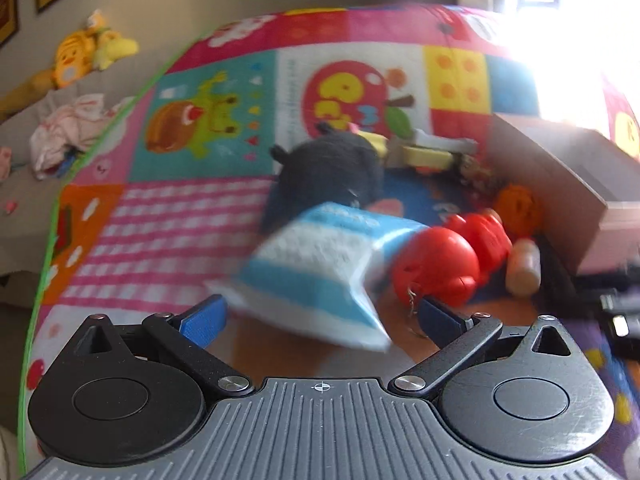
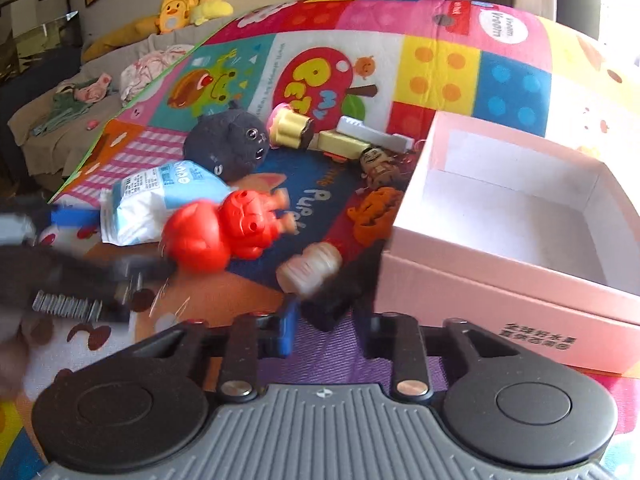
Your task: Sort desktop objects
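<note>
A pile of small objects lies on the colourful play mat [image 1: 168, 208]. In the left wrist view my left gripper [image 1: 320, 316] is open, its blue pads either side of a blue-and-white packet [image 1: 320, 264], not touching it. A red toy figure [image 1: 448, 260], a dark plush [image 1: 332, 168] and a small beige bottle [image 1: 524, 268] lie close by. In the right wrist view my right gripper [image 2: 332, 312] is open just before the beige bottle [image 2: 312, 268], beside the empty pink box [image 2: 520, 216]. The packet [image 2: 160, 204], red toy [image 2: 224, 228] and plush [image 2: 228, 148] lie to its left.
An orange pumpkin toy [image 2: 374, 216], a brown figure [image 2: 378, 164], a yellow cupcake toy [image 2: 290, 126] and a grey-and-yellow block [image 2: 360, 138] lie behind the pile. The left gripper [image 2: 60, 280] reaches in at left. A couch with plush toys [image 2: 192, 4] stands beyond the mat.
</note>
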